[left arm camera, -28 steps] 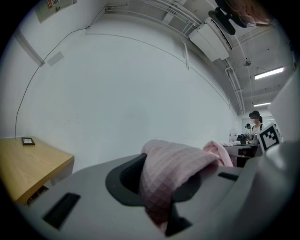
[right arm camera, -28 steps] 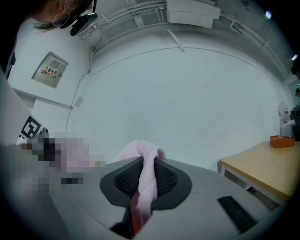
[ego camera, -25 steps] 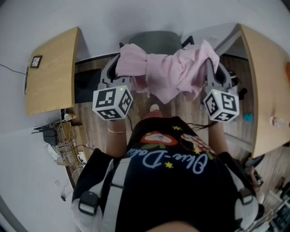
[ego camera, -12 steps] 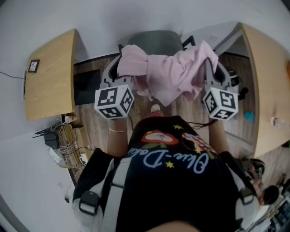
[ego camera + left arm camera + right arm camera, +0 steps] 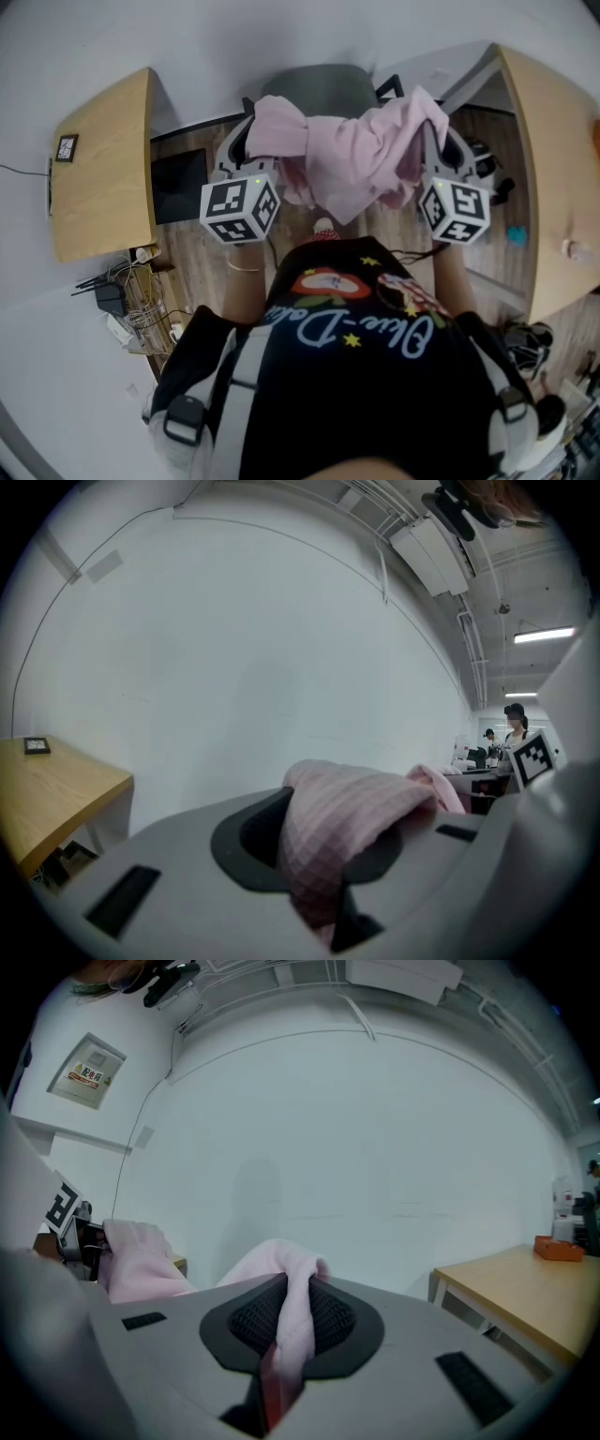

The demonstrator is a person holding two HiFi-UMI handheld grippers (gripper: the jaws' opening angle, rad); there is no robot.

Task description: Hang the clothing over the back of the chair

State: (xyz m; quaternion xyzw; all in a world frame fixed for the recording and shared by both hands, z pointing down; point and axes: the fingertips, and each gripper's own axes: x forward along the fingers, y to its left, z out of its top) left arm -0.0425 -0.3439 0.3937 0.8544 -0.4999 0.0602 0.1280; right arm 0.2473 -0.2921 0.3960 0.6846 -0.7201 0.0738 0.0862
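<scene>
Your left tool point(image 5: 328, 855) is clamped on one bunched end of the pink garment point(image 5: 352, 155), and your right tool point(image 5: 286, 1335) is clamped on the other. The cloth sags between them. Only the head view shows the grey chair point(image 5: 319, 86), at twelve o'clock just beyond the garment. The tool views show the pinched folds against white wall.
</scene>
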